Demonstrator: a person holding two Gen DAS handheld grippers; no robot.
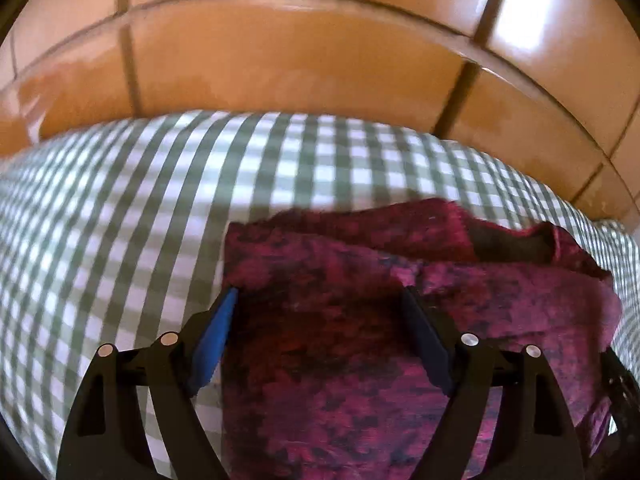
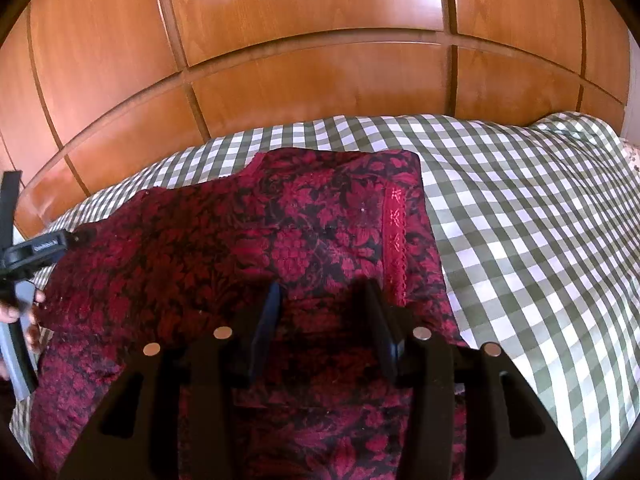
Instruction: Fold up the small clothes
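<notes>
A dark red garment with a black floral pattern is laid on a green-and-white checked cover, in front of a glossy wooden panelled wall. In the right wrist view the garment is seen lying mostly flat, with a folded layer at the far side and a lighter red lace band running down near its right edge; that edge lies on the cover, which is left bare to the right. The right gripper is held over the near part of the garment, pointing down at a slant. Its jaws are seen partly open, with patterned cloth visible in the gap between them; whether the pads press on any cloth cannot be told from this view. In the left wrist view, which is blurred, the left gripper is seen above the left edge of the garment. Its jaws stand wide apart, the blue pad of the left finger lying just over the garment's edge where it meets the cover, and no cloth is pinched between the fingers. Folded layers are bunched at the far right of that view. At the left border of the right wrist view, a hand is seen on a black device beside the garment.
</notes>
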